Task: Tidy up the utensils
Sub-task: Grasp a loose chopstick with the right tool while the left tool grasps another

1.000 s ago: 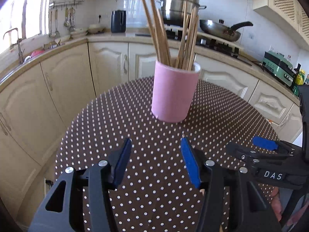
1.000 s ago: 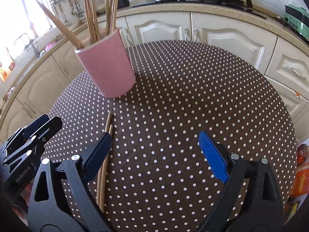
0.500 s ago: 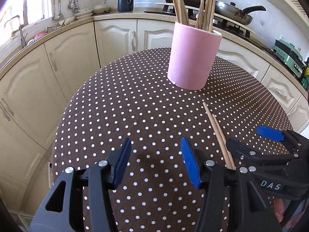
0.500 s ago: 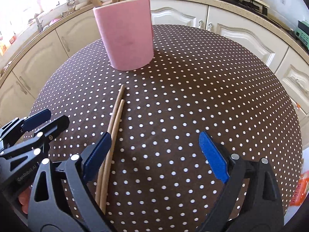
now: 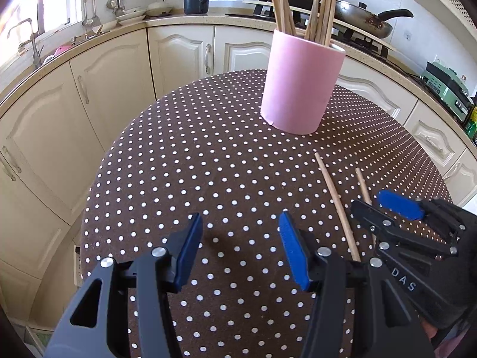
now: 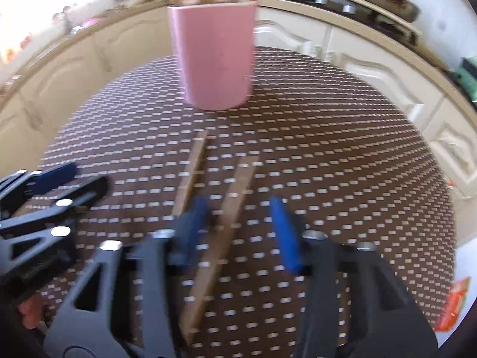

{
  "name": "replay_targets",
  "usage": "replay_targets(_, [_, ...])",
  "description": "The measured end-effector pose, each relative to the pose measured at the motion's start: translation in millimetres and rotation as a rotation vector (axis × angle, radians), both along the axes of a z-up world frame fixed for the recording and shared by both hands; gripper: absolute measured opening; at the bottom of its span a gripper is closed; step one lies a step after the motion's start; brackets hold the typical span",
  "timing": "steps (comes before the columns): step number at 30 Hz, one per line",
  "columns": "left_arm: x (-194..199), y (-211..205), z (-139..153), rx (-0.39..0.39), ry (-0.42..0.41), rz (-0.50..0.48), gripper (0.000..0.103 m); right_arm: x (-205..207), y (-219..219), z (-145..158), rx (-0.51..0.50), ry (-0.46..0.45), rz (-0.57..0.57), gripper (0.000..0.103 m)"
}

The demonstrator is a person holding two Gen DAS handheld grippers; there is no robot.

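My right gripper [image 6: 238, 232] is closing, one chopstick [image 6: 220, 232] between its jaws, long axis running up-frame toward the pink cup [image 6: 214, 56]; left gripper [image 5: 238, 250] half-open, empty.

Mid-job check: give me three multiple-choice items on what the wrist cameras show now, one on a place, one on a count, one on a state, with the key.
1. Where do the loose chopsticks lie?
A. On the dotted table, on the near side of the pink holder
B. On the stove
C. Inside the pan

2. How many chopsticks lie loose on the table?
A. One
B. Two
C. Five

3. How is the left gripper?
A. Clamped on the holder
C. Gripping a chopstick
B. Open, nothing between its fingers

Key: 1 A, both views show them flat on the cloth short of the holder. 2 B, two sticks show, one between the closing jaws of the right gripper. 3 B, only bare cloth shows in its gap.
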State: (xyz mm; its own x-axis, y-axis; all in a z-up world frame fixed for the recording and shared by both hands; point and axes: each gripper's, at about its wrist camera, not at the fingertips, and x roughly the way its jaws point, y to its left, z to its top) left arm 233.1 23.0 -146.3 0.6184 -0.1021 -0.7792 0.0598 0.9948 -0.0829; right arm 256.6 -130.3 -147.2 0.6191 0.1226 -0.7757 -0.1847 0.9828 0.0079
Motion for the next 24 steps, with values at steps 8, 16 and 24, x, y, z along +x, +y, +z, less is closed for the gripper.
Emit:
replay_targets(8, [2.4, -24.3, 7.7, -0.061, 0.012, -0.090, 0.053, 5.0, -32.4, -3.0, 0.176, 0.020, 0.023, 0.006])
replay_targets(16, [22.7, -66.0, 2.7, -0.029, 0.061, -0.143, 0.053, 11.1, -68.4, 5.5, 0.296, -0.014, -0.040, 0.006])
replay_targets(24, [47.4, -82.4, -4.3, -0.023, 0.031, -0.082, 0.047, 12.6, -87.1, 14.4, 0.322, -0.040, -0.054, 0.006])
